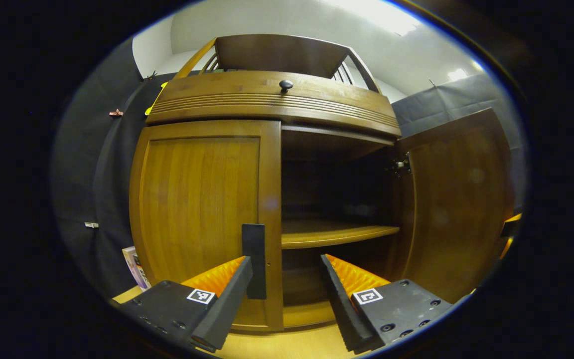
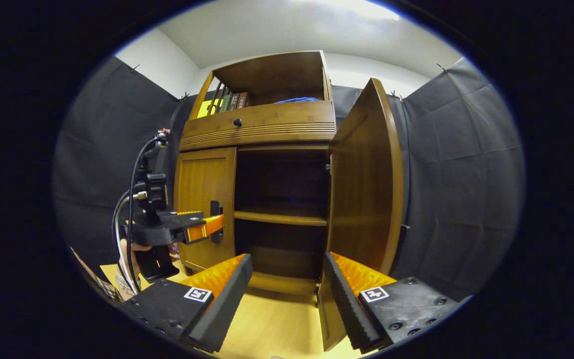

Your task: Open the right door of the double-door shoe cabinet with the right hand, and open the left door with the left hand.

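Spread wide, my left gripper (image 1: 287, 267) faces the closed left door (image 1: 202, 209); its upright handle (image 1: 254, 259) stands just inside the left finger (image 1: 227, 294). Right door (image 2: 364, 179) hangs open beside my open right gripper (image 2: 287, 269).

Right door (image 2: 366, 184) open (left door (image 2: 205, 209) shut)

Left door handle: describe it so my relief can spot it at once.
Start at the wooden shoe cabinet. Its right door stands open; the left door is shut. The left door handle is the dark upright bar at that door's inner edge, unlike the round drawer knob above.
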`<state>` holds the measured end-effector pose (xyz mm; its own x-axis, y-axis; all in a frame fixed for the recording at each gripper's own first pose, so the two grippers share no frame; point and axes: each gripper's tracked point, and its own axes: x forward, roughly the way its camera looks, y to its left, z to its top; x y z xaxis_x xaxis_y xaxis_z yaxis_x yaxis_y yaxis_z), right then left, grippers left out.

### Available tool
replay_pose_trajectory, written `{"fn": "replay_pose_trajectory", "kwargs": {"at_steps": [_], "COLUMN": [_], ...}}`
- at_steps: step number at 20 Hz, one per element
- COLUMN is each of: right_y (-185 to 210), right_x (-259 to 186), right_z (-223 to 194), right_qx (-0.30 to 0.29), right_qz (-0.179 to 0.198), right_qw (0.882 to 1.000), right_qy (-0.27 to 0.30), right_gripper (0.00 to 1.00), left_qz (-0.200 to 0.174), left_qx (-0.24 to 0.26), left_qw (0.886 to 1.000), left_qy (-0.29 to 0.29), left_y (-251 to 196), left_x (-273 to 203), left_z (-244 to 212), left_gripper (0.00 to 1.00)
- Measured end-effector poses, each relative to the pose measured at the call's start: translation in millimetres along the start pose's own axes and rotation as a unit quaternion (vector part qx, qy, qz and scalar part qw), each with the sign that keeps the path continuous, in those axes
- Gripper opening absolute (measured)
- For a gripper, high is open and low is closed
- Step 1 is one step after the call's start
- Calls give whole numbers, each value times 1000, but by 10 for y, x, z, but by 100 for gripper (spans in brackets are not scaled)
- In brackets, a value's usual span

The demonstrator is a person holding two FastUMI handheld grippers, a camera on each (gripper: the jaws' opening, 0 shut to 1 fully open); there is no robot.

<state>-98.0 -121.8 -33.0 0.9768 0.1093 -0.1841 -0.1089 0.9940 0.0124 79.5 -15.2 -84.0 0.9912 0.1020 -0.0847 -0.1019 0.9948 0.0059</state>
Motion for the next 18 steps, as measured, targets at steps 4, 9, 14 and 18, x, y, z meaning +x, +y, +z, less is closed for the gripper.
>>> {"fn": "replay_pose_trajectory", "kwargs": {"at_steps": [4,9,14,18], "right_y": [108,258,142,111], "right_x": [242,425,594,662], "right_z": [-132,-137,-229,-297], "right_qx": [1,-16,-29,-13], "right_qz": [16,32,10,13], "right_qw": [1000,999,1000,1000], "right_qy": [14,5,0,7], "right_gripper": [91,93,93,91], "left_qz": [7,29,32,8], "left_qx": [-6,-1,-14,-39], "left_qw": [1000,1000,999,999], "left_qy": [-6,-10,-4,-15], "left_y": [152,348,459,359], "left_x": [240,492,663,644], "left_z": [-115,-180,-293,-250], "left_gripper": [81,84,76,53]}}
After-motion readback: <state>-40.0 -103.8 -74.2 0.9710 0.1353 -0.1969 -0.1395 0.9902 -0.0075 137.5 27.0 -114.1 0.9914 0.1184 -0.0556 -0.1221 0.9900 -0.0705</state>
